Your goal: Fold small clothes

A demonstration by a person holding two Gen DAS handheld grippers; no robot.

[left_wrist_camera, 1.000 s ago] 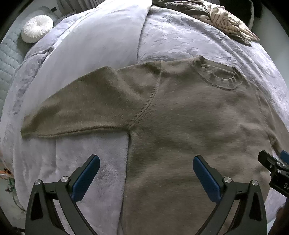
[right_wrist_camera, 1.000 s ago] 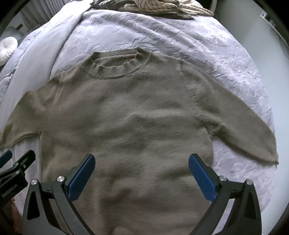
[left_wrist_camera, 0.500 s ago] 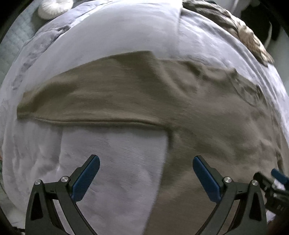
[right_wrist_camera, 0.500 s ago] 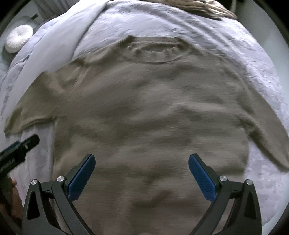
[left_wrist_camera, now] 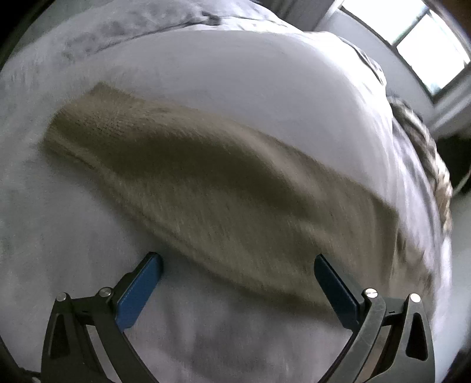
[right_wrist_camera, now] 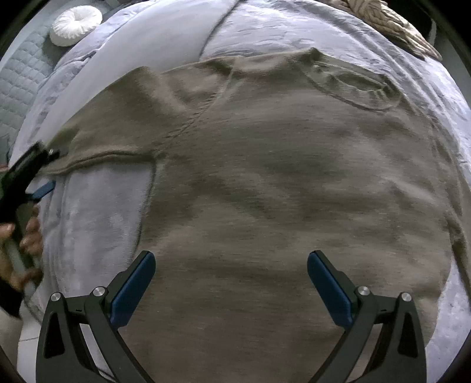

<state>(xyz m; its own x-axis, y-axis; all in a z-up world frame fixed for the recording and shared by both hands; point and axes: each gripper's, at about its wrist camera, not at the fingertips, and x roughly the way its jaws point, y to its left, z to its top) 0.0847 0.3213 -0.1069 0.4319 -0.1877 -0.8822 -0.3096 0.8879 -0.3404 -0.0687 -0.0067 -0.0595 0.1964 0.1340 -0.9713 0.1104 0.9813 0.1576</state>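
Note:
An olive-brown knitted sweater (right_wrist_camera: 279, 182) lies flat, front up, on a bed with a pale lilac cover (right_wrist_camera: 100, 212). Its neckline (right_wrist_camera: 353, 85) points to the far side. In the left wrist view its left sleeve (left_wrist_camera: 206, 182) stretches across the frame, cuff (left_wrist_camera: 73, 123) at the upper left. My left gripper (left_wrist_camera: 238, 282) is open, low over the sleeve near its lower edge, nothing between the fingers. My right gripper (right_wrist_camera: 231, 280) is open above the sweater's body. The left gripper (right_wrist_camera: 32, 171) also shows at the left edge of the right wrist view, beside the sleeve, held by a hand (right_wrist_camera: 26, 235).
A round white cushion (right_wrist_camera: 75, 26) lies at the far left by a quilted grey headboard (right_wrist_camera: 17, 85). A beige striped cloth (right_wrist_camera: 391, 20) sits at the far right of the bed. A window (left_wrist_camera: 432, 47) is beyond the bed. The bed's edge drops off at the lower left.
My left gripper has swung left and dropped close over the left sleeve, which now fills its view. My right gripper has shifted left over the sweater's body. Both stayed open.

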